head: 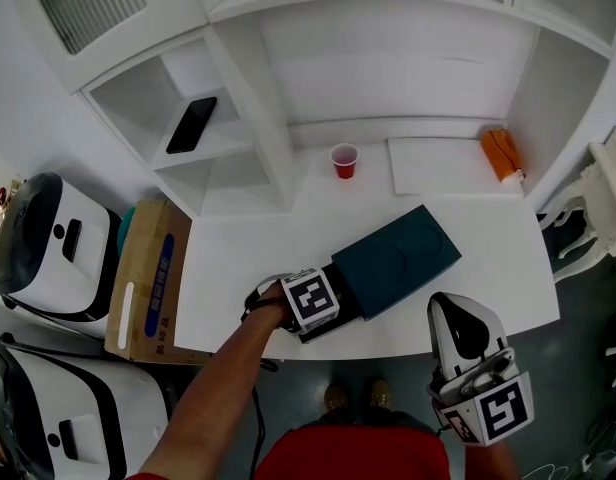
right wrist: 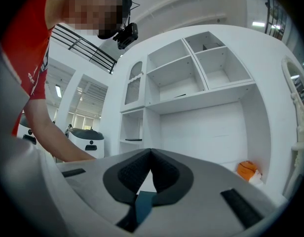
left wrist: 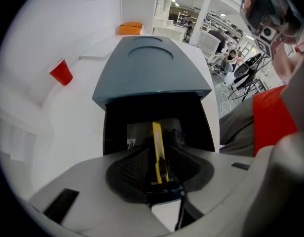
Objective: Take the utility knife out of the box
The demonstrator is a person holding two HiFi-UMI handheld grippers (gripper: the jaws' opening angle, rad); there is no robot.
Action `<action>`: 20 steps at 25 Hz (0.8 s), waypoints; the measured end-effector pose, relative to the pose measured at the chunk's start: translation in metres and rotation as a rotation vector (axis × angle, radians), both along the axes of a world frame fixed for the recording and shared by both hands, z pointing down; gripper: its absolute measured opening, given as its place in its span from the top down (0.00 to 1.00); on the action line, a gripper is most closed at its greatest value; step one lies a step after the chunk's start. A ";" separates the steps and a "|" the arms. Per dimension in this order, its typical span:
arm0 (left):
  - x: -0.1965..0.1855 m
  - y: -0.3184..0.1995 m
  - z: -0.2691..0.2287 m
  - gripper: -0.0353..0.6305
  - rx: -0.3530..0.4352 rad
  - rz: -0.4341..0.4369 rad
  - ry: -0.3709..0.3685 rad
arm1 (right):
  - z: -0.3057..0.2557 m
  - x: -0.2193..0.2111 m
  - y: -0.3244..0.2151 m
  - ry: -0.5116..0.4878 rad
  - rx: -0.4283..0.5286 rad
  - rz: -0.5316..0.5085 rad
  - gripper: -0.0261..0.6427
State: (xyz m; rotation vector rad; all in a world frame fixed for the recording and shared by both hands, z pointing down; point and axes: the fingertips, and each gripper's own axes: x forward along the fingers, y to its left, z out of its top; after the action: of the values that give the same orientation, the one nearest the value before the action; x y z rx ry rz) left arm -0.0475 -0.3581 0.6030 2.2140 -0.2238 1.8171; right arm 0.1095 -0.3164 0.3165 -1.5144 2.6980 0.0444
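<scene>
A dark teal box (head: 398, 256) lies on the white table (head: 238, 268), its black inner tray (left wrist: 117, 127) pulled out toward me. The yellow utility knife (left wrist: 157, 142) lies lengthwise in that tray. My left gripper (head: 323, 318) points steeply down over the tray's open end. In the left gripper view its pads (left wrist: 130, 169) stand on either side of the knife with a dark gap on both sides, so the left gripper (left wrist: 159, 153) is open around it. My right gripper (head: 456, 306) hovers off the table's front right edge, level; its pads (right wrist: 137, 174) meet on nothing.
A red cup (head: 344, 160) stands at the back of the table, a flat white board (head: 443, 165) and an orange object (head: 502, 152) to its right. White shelving rises behind, with a black phone (head: 191, 125) on one shelf. A cardboard box (head: 148, 278) sits on the floor, left.
</scene>
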 end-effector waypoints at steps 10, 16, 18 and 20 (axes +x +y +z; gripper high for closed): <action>0.001 0.001 0.000 0.83 0.066 0.059 -0.002 | 0.000 0.011 -0.003 -0.006 0.000 0.007 0.96; 0.001 0.003 -0.005 0.83 0.114 0.068 0.021 | 0.000 0.014 -0.002 -0.015 0.000 0.005 0.96; 0.002 0.004 -0.010 0.83 0.129 0.051 0.051 | 0.001 0.015 -0.003 -0.018 -0.001 0.003 0.96; 0.002 0.004 -0.017 0.83 0.151 0.034 0.082 | 0.002 0.015 -0.004 -0.021 -0.005 0.000 0.96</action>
State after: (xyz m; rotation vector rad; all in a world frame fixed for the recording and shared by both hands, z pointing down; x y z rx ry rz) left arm -0.0460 -0.3537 0.5856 2.4027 -0.3185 1.7753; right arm 0.1240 -0.3200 0.3185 -1.5078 2.6840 0.0219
